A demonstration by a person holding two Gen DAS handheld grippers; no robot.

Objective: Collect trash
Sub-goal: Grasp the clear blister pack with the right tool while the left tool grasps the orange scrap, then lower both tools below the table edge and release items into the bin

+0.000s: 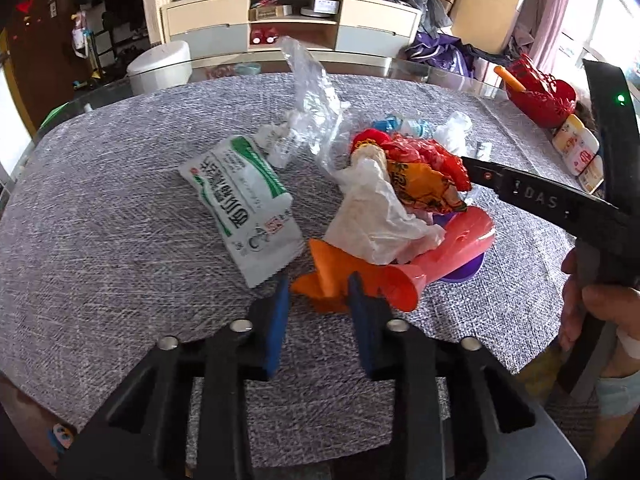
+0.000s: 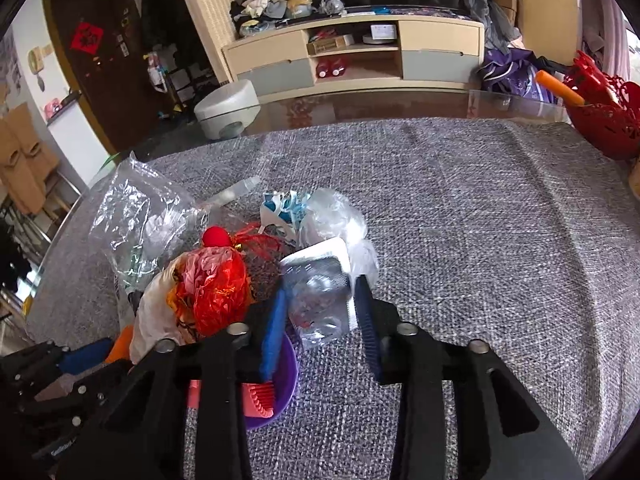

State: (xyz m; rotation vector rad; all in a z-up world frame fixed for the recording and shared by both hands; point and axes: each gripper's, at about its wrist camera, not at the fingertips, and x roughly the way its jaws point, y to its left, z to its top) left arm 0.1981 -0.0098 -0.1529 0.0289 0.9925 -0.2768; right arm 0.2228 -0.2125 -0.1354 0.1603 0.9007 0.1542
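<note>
1. Orange plastic piece [image 1: 320, 276]: matte, folded and angular, lying on the grey woven surface [image 1: 100, 240] at the near edge of the trash heap. My left hand-held gripper [image 1: 318, 300] stands narrow around it, the blue ribbed pads on either side and against it as far as I can tell.

2. Pink plastic tube [image 1: 436, 260]: smooth, glossy, flared at its near end. Its long axis runs from that flare, beside my left pads, up and away to the right, over a purple bowl [image 2: 288, 380].

3. Clear blister pack [image 2: 320, 300]: crinkled transparent plastic on a white backing card, long axis pointing away from me. My right hand-held gripper [image 2: 320, 316] is drawn narrow on it, the pads at its two long edges.

4. White tissue [image 1: 376, 216]: soft, crumpled, draped over the heap.

5. Red and orange wrapper [image 1: 424, 168]: thin, shiny, bunched.

6. White sachet with green bands [image 1: 244, 204]: flat, printed, rectangular, long axis slanting from far left to near right, just left of the heap.

7. Clear plastic bag [image 1: 312, 88]: standing upright, creased.
</note>
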